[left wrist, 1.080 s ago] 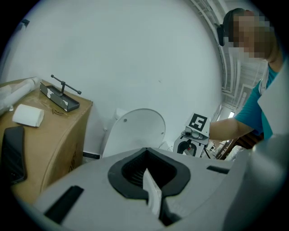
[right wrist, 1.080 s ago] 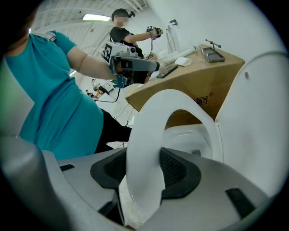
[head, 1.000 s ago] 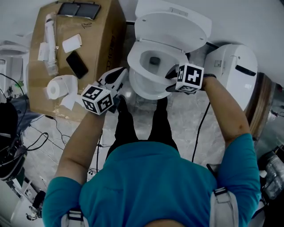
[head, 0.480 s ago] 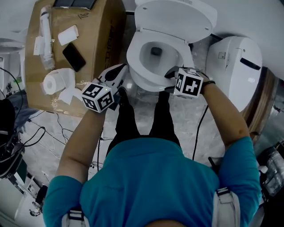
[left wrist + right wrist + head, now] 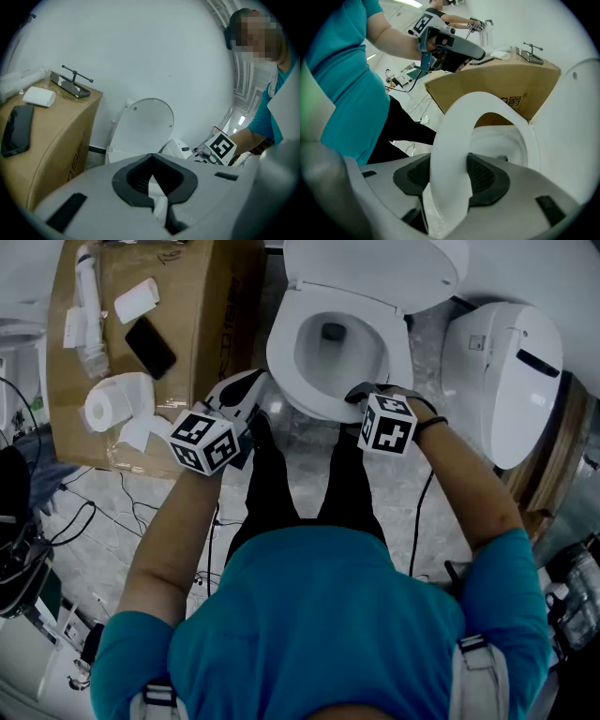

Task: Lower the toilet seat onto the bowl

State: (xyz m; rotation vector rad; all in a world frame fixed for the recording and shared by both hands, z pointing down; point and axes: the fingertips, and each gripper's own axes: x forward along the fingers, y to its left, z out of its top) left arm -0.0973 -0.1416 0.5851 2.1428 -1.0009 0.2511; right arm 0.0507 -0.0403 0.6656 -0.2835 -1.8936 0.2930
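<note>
Now my right claw (image 5: 449, 185) has brought the toilet seat (image 5: 454, 122) down from half-raised to just over the bowl (image 5: 499, 140). Jaws are wide, pads pinching the seat's front rim. Lowering nearly done, I judge. Left claw (image 5: 152, 187) closed, empty.

**Toilet dead ahead, box on the left**

The toilet bowl (image 5: 317, 360) stands straight ahead. Its lid (image 5: 375, 268) is tipped up behind it. The toilet seat (image 5: 279, 357) lies over the rim, with its front edge between the right gripper's (image 5: 356, 394) jaws. The left gripper (image 5: 251, 382) hangs just off the bowl's left front, beside the near corner of the cardboard box (image 5: 211, 324). The box stands left of the toilet. On it a phone (image 5: 150, 347) lies mid-top, a toilet roll (image 5: 111, 401) nearer the person and a small packet (image 5: 137, 300) farther back. Right of the toilet, a rounded unit (image 5: 511, 371) sits on the floor (image 5: 441, 521). Cables (image 5: 84, 521) trail at far left. The person's legs (image 5: 300, 493) stand before the bowl.
</note>
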